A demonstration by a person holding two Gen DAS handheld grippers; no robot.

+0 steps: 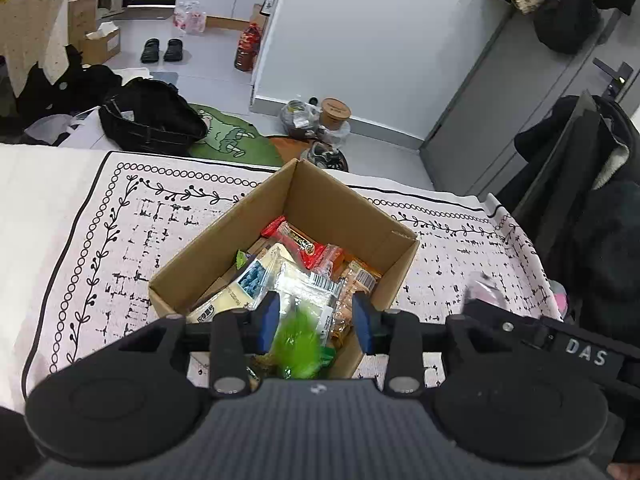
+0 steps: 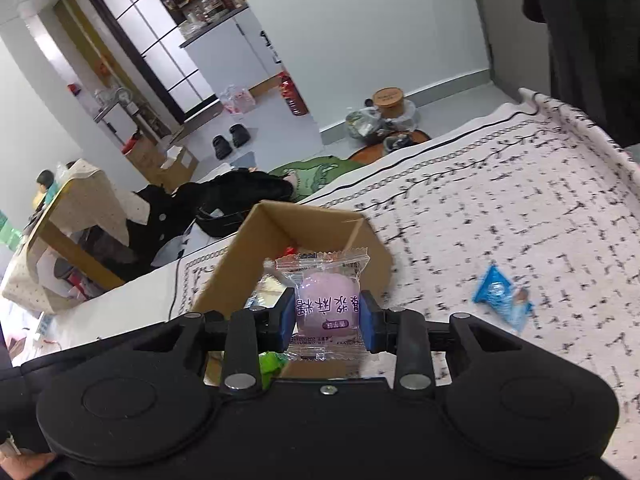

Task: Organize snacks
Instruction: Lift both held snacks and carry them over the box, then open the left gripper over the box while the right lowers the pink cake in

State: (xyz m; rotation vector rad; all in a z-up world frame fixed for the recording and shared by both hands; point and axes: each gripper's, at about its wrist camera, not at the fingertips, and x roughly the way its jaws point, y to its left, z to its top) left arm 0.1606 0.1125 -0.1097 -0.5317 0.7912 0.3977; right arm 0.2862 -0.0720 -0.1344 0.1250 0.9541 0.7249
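1. Snacks in crinkly wrappers fill the open brown cardboard box (image 1: 320, 208) on the patterned white cloth (image 1: 120, 220);
2. our left gripper (image 1: 316, 320) stands parted above it, a blurred green packet (image 1: 298, 344) between the pads, contact unclear;
3. our right gripper (image 2: 326, 314) pinches a clear-wrapped pink round sweet (image 2: 326, 300);
4. a blue packet (image 2: 502, 298) lies apart on the cloth.

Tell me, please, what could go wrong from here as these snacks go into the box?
The right gripper pinches the purple mochi packet by its soft middle; it may slip or squash. The green packet is blurred between the left gripper pads and could miss the cardboard box.
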